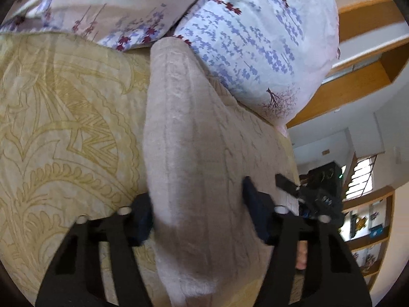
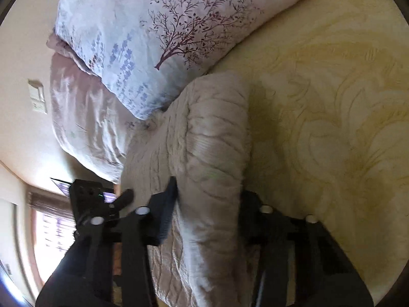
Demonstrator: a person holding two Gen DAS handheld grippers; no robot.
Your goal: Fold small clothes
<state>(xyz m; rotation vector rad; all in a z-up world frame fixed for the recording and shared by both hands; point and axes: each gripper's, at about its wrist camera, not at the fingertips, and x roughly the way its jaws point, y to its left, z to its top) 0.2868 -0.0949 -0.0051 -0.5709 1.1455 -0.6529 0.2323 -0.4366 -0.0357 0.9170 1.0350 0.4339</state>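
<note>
Beige knit garment (image 1: 194, 153) between both grippers' jaws

The knitted sweater (image 1: 194, 168) runs off the bottom edge in the left wrist view, and its far end slips under the floral pillow (image 1: 255, 41), so neither end shows. The left gripper (image 1: 196, 209) has its pads partly buried in the fold (whether they pinch the knit or only flank it cannot be told). In the right wrist view the right gripper (image 2: 208, 204) is motion-blurred, one finger (image 2: 167, 204) smeared against the fabric. The shelf items (image 1: 363, 226) are too small to identify. The window (image 2: 53, 227) is blown out and blurred.
</note>
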